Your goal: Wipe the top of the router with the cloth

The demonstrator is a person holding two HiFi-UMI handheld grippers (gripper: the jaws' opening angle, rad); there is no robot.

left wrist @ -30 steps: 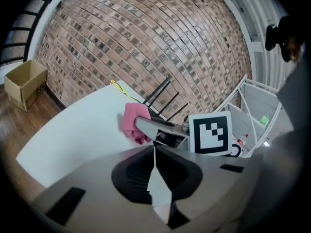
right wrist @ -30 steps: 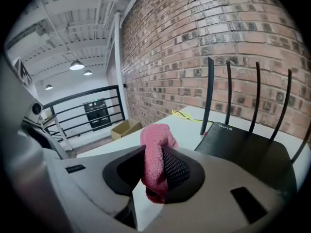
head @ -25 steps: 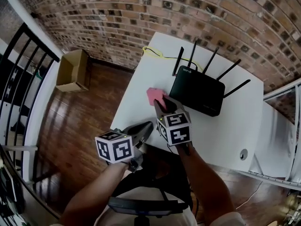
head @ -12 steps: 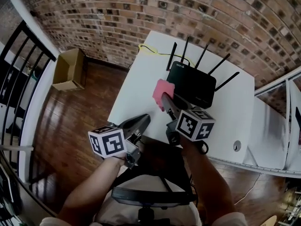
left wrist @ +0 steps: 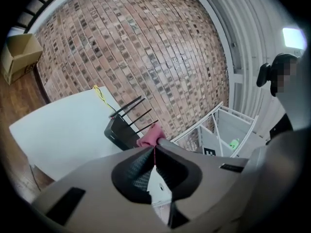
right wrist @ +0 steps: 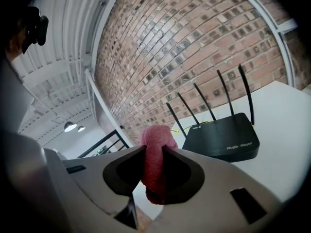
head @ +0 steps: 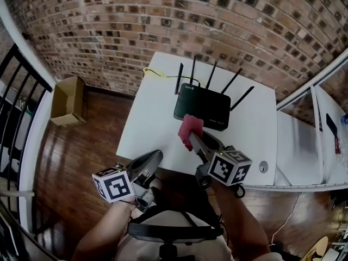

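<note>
Cloth (right wrist: 154,171), higher now, between right jaws

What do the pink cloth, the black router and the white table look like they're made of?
The pink cloth looks like soft terry or fleece: fuzzy nap, rounded folds. The router seems matte black plastic: smooth, even shell. The table top looks like smooth white laminate or painted board; which, I cannot tell.
</note>
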